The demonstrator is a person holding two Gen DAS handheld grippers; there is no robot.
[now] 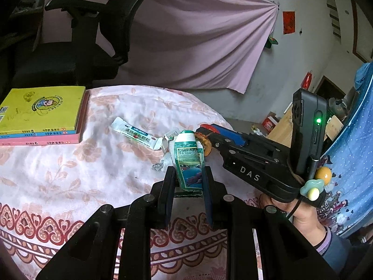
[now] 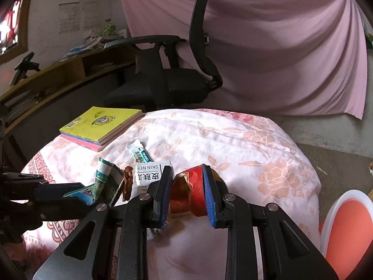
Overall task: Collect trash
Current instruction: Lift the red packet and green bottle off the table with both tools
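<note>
My left gripper (image 1: 188, 175) is shut on a crumpled green-and-white carton (image 1: 188, 161), held above the floral cloth. The carton also shows in the right wrist view (image 2: 105, 182), in the left gripper at the left edge. My right gripper (image 2: 187, 182) is shut on a crumpled red wrapper (image 2: 194, 191); it reaches in from the right in the left wrist view (image 1: 205, 131). A white-and-green sachet (image 1: 132, 133) and a small white box (image 2: 149, 173) marked "SKIN NEE" lie on the cloth. A brown dried peel (image 2: 127, 182) lies beside the carton.
A stack of books, yellow on top (image 1: 42, 112), lies at the cloth's far left. A black office chair (image 2: 167, 79) stands behind the table. An orange bin with a white rim (image 2: 347, 228) is at the lower right. A pink curtain covers the back wall.
</note>
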